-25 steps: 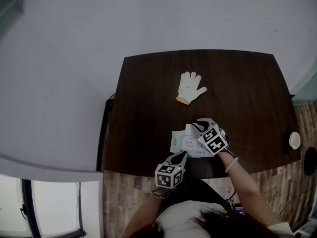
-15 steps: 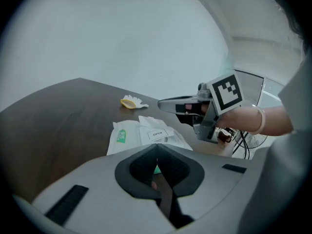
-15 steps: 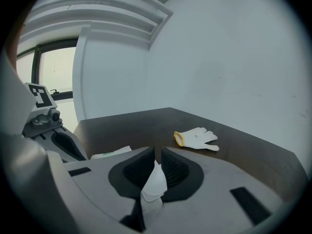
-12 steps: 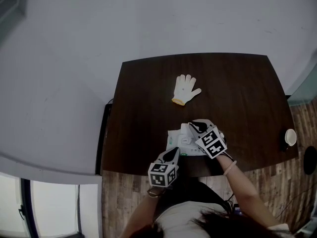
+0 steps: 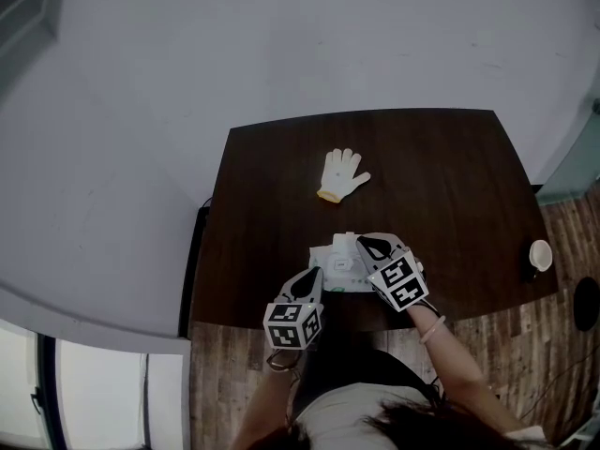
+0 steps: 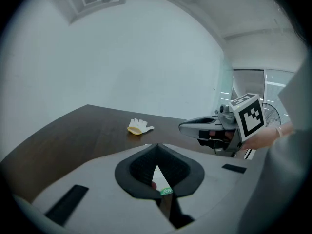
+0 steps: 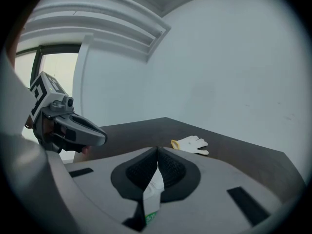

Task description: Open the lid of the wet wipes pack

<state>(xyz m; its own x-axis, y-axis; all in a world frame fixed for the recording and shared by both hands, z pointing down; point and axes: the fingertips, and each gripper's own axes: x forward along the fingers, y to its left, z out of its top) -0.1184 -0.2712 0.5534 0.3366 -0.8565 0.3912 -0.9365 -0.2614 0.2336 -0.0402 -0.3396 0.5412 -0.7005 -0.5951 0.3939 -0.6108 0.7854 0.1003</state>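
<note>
Your left gripper (image 6: 157, 155) is clenched on a thin edge of the white wet wipes pack (image 5: 337, 262) with green print. The pack is between your two grippers, over the near edge of the dark brown wooden table (image 5: 450, 186). Your right gripper (image 7: 157, 156) is closing its jaws on a white flap of that pack. A white knitted glove with yellow cuff (image 5: 340, 173) lies farther back.

A dark wooden table (image 5: 450, 176) stands before a plain pale wall (image 5: 281, 45). A wood-plank floor (image 5: 553, 336) lies beneath, and a bright window (image 5: 94, 392) shows at the head view's lower left.
</note>
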